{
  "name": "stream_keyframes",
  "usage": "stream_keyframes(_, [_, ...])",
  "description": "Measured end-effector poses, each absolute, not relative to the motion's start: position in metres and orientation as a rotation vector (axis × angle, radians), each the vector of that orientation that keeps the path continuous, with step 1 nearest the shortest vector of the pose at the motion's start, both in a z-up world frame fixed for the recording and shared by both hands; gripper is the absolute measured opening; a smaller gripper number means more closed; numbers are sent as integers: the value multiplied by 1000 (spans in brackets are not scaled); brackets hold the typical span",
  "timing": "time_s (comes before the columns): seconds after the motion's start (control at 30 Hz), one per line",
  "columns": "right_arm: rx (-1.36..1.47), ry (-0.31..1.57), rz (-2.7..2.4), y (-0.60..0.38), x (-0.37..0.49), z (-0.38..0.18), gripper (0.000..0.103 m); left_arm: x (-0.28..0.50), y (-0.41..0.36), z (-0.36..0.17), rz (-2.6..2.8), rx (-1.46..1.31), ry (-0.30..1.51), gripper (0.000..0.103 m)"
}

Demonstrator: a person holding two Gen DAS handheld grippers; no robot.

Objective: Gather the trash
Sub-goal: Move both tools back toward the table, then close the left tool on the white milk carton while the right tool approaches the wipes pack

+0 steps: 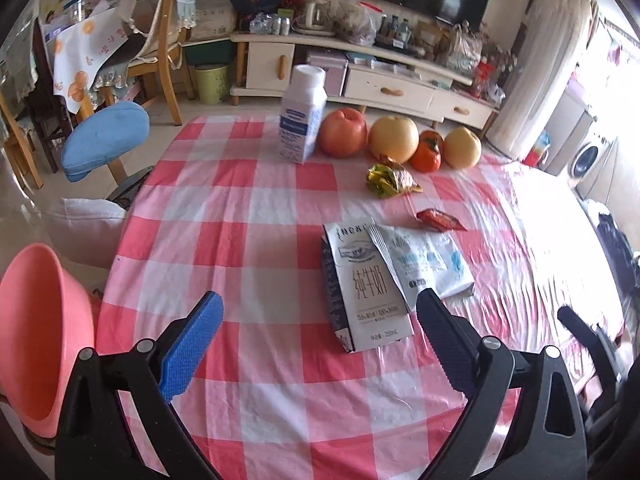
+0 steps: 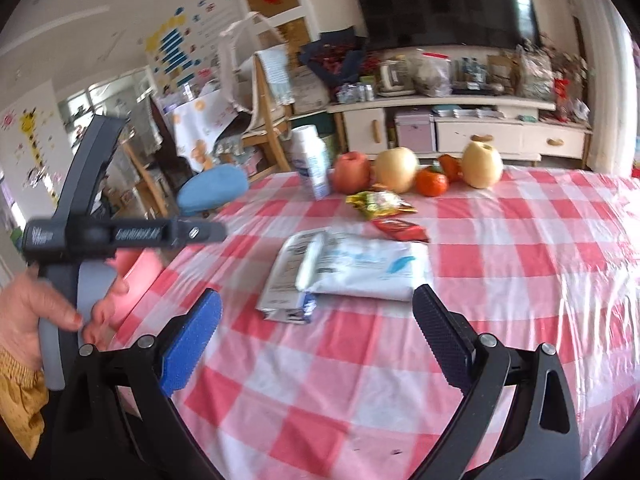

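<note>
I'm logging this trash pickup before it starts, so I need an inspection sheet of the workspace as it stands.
Surface: checked tablecloth under clear plastic film.
Job's things: flattened milk carton with white pouch overlapping it; red wrapper; yellow wrapper; pink basin beside the table's left edge.
Clutter: upright bottle, row of fruit.
Grippers: left gripper open, empty; right gripper open, empty.
Cables: nothing seen.
Surroundings: TV cabinet, chairs, blue stool.
</note>
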State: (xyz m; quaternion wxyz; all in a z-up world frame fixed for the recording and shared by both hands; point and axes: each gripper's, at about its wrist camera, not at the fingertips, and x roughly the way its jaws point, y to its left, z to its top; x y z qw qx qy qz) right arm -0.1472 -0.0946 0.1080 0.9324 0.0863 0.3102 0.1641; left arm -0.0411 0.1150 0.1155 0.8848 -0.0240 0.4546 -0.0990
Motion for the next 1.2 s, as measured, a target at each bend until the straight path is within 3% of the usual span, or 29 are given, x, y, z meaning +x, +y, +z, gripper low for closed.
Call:
stream_keyframes(0.47, [340, 722, 229, -167, -102, 79, 97, -17, 79, 97, -142, -1, 997, 96])
stream_keyframes(1.2, [258, 880, 325, -149, -32, 44, 97, -8, 27, 35, -142, 220, 1142, 96])
